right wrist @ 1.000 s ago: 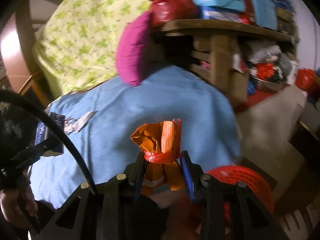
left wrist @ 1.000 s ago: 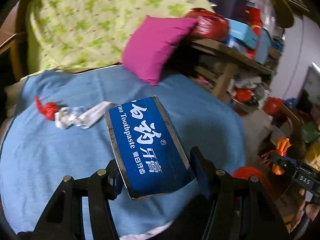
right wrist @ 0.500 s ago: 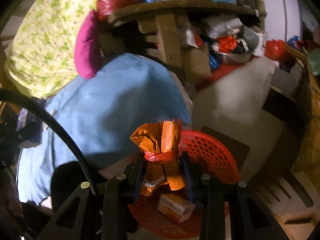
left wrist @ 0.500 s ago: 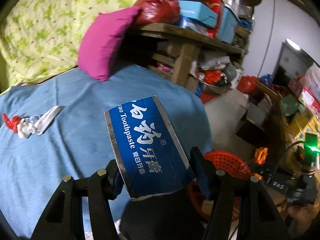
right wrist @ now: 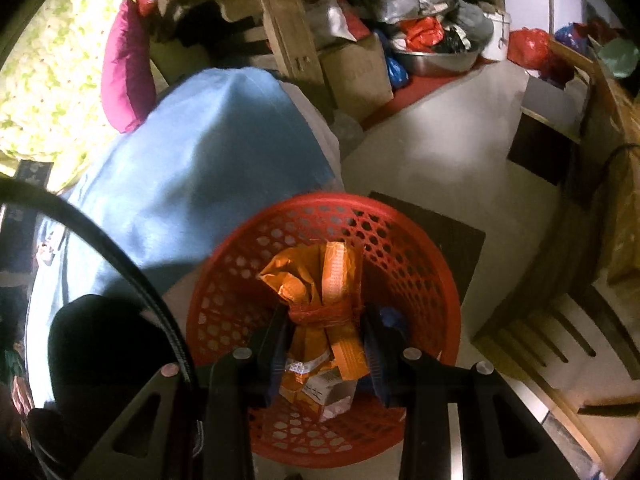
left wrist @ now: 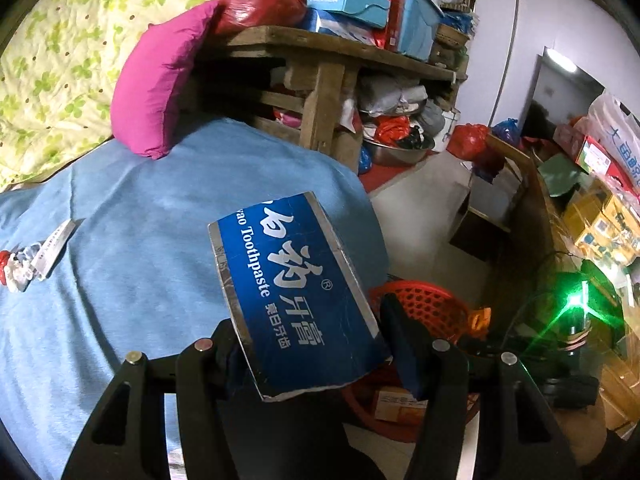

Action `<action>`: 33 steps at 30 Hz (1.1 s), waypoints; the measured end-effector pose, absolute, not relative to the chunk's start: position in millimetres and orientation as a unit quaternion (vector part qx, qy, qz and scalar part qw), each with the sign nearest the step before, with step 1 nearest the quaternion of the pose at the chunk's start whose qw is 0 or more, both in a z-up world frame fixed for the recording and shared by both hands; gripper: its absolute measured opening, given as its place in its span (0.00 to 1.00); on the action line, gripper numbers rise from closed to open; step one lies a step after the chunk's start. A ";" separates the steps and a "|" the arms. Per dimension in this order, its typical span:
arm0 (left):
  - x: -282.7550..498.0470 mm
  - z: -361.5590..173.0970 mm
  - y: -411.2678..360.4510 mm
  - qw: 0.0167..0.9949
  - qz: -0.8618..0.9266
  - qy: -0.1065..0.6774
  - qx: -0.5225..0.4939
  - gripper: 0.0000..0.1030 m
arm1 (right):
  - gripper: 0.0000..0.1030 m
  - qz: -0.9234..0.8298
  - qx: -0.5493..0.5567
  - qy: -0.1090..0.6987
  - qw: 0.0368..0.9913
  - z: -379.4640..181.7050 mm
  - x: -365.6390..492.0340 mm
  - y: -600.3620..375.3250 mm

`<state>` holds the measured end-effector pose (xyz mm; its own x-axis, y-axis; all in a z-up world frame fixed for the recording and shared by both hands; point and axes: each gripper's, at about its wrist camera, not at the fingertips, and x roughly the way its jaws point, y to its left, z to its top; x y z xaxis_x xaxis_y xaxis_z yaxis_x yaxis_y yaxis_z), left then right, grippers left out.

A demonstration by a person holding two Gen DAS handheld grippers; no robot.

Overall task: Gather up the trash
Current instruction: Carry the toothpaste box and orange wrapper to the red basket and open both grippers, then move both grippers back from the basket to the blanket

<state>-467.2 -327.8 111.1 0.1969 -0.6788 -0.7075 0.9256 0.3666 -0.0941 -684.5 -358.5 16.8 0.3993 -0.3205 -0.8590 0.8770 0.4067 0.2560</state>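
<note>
Right now your right tongs (right wrist: pixel 326 344) point down over the red basket (right wrist: pixel 416 264), a round plastic bin with perforated, honeycomb-like walls standing on the pale floor (right wrist: pixel 440 152). Their jaws are opening, and the crinkled orange wrapper (right wrist: pixel 320 280), cinched at its waist by a red band, still sits between them; you cannot tell whether the pads still press on it. Below it, on the basket's bottom, lies a small cardboard carton (right wrist: pixel 332 392).

Your left tongs (left wrist: pixel 308 344) pinch a flattened blue toothpaste box (left wrist: pixel 292 292), glossy card with silver edges and white lettering, its lower end clamped between the two dark pads. It hangs over the edge of the bed, with the basket's rim just to its right.

Farther out, the soft blue blanket (left wrist: pixel 140 240) covers the bed, and a squeezed, wrinkled tube with a red cap (left wrist: pixel 28 264) lies on it at the left. Beyond that a plump magenta pillow (left wrist: pixel 160 80) leans against a rough wooden shelf (left wrist: pixel 320 60) stacked with boxes and a shiny red bag (left wrist: pixel 260 0).
</note>
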 end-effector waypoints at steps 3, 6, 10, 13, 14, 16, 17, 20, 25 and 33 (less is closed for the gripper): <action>-471.2 107.6 -330.6 0.747 -0.537 0.347 0.184 0.60 | 0.73 -0.400 0.383 0.397 0.732 3.1 -687.8 -361.0; -477.7 104.2 -335.7 0.739 -0.544 0.350 0.189 0.60 | 0.73 -0.408 0.391 0.386 0.730 5.6 -695.3 -360.2; -483.5 101.6 -341.8 0.730 -0.553 0.352 0.194 0.60 | 0.73 -0.417 0.396 0.346 0.741 25.6 -705.4 -359.7; -488.9 100.7 -350.1 0.721 -0.562 0.356 0.195 0.60 | 0.73 -0.426 0.390 0.316 0.753 44.5 -711.1 -359.8; -491.4 100.3 -353.3 0.718 -0.564 0.357 0.197 0.60 | 0.73 -0.428 0.388 0.307 0.756 50.3 -712.6 -358.9; -497.0 99.3 -359.9 0.712 -0.570 0.359 0.199 0.60 | 0.73 -0.433 0.384 0.290 0.762 61.3 -717.5 -356.6; -499.8 98.6 -364.0 0.708 -0.574 0.359 0.201 0.60 | 0.73 -0.433 0.382 0.285 0.765 64.8 -719.8 -355.3; -509.4 95.0 -376.8 0.693 -0.586 0.364 0.210 0.60 | 0.73 -0.431 0.381 0.276 0.770 72.1 -725.8 -355.0; -523.2 84.0 -395.7 0.656 -0.609 0.386 0.224 0.63 | 0.73 -0.434 0.384 0.267 0.770 74.9 -736.9 -354.7; -504.6 91.6 -386.7 0.658 -0.608 0.397 0.200 0.74 | 0.73 -0.429 0.395 0.257 0.771 74.3 -736.1 -357.7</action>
<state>-504.6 -386.7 91.6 -0.0554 -0.6411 -0.7654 0.9586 0.1804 -0.2205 -736.1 -357.7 74.3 0.5001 -0.4588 -0.7344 0.8641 0.3198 0.3886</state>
